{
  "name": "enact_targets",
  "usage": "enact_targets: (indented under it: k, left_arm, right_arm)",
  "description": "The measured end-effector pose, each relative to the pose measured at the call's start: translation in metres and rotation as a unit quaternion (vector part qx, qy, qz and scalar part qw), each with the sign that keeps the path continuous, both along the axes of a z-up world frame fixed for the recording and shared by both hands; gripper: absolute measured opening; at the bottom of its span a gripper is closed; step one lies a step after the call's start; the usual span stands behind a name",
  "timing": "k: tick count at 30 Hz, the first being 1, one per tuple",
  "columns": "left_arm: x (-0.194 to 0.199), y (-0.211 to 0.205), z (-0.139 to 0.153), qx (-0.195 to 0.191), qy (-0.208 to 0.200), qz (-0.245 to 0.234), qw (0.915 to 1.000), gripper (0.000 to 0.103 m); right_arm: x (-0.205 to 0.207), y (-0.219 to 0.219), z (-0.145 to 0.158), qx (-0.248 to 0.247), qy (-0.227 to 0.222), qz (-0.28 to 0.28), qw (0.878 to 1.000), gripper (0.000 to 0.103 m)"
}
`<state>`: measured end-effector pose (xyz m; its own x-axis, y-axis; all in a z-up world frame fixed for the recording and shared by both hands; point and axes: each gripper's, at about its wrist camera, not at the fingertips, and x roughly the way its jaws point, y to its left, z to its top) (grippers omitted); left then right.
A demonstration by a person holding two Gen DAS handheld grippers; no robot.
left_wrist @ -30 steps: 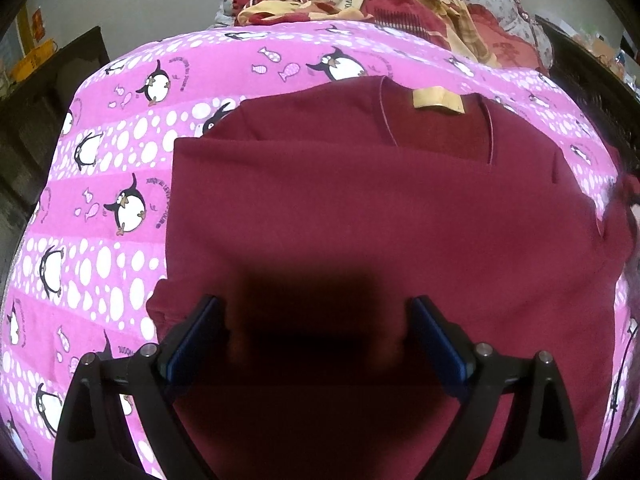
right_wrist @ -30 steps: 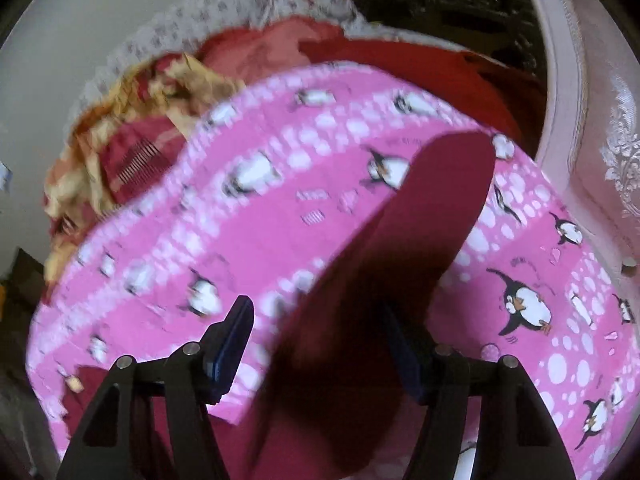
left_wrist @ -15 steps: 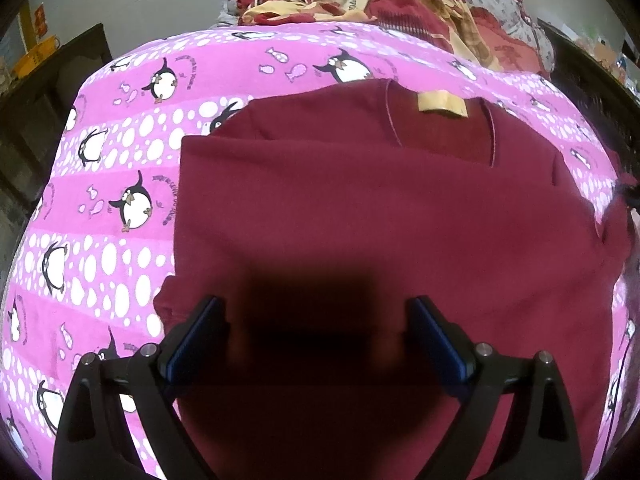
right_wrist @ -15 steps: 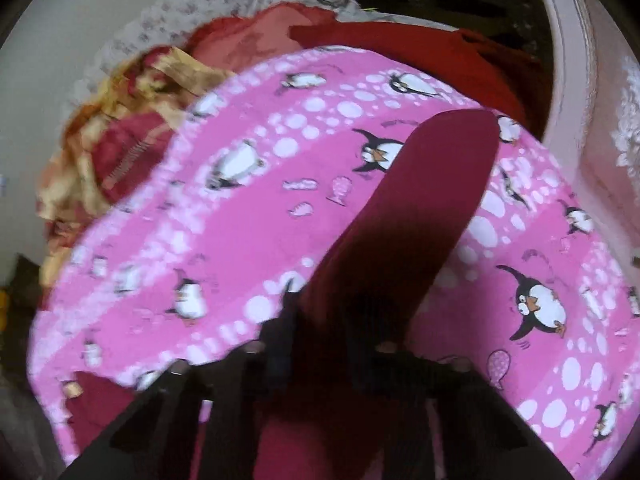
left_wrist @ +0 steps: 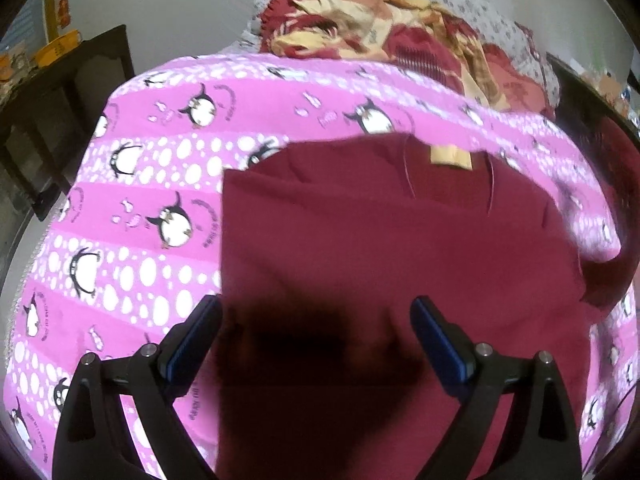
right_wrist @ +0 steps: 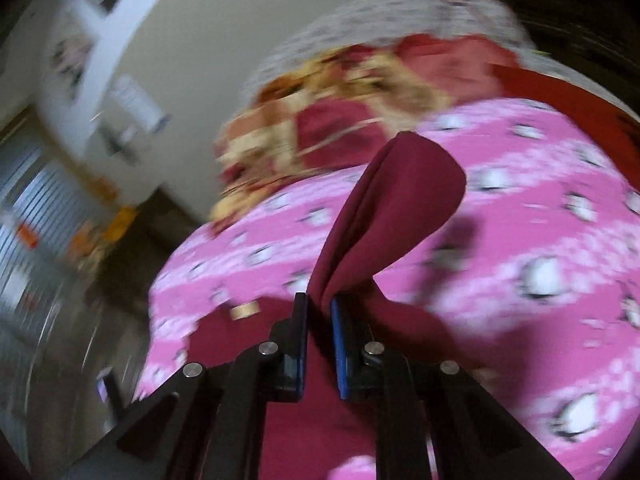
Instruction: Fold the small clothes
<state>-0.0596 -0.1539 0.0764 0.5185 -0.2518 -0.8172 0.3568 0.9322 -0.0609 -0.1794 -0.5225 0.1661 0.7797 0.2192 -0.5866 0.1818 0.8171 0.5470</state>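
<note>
A maroon shirt [left_wrist: 360, 240] lies flat on the pink penguin sheet [left_wrist: 152, 176], collar and yellow label [left_wrist: 450, 157] at the far end. Its left side is folded in to a straight edge. My left gripper [left_wrist: 316, 336] hovers open over the shirt's near part, nothing between its fingers. In the right wrist view my right gripper [right_wrist: 319, 320] is shut on the shirt's sleeve [right_wrist: 400, 208], which stands up off the sheet in a curled flap. The same lifted sleeve [left_wrist: 612, 248] shows at the right edge of the left wrist view.
A heap of red and yellow blankets [left_wrist: 400, 28] lies at the far end of the bed against the wall. Dark furniture [left_wrist: 60, 112] stands left of the bed. A dark headboard or table [left_wrist: 592, 92] is at the right.
My right gripper closed on the sleeve, then lifted and swung it left, rolling as it went. The left gripper rose a little and stays open.
</note>
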Motion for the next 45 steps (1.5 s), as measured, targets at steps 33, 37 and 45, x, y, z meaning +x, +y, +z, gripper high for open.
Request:
enact_targets:
  k: [33,37,45]
  left_arm:
    - [0.037,-0.072,-0.033,0.033,0.033,-0.076,0.996,0.067]
    - [0.031,-0.079,-0.034,0.043,0.026,-0.084,0.9952,0.058]
    - [0.029,-0.083,-0.029,0.051,0.026,-0.086,0.9946,0.006]
  right_arm:
    - [-0.041,0.045,-0.076,-0.001,0.125,0.03,0.992,0.074]
    - [-0.043,0.046,-0.076,-0.001,0.124,0.031,0.992,0.074]
    - [-0.047,0.054,-0.077,-0.003,0.126,0.033,0.991,0.075]
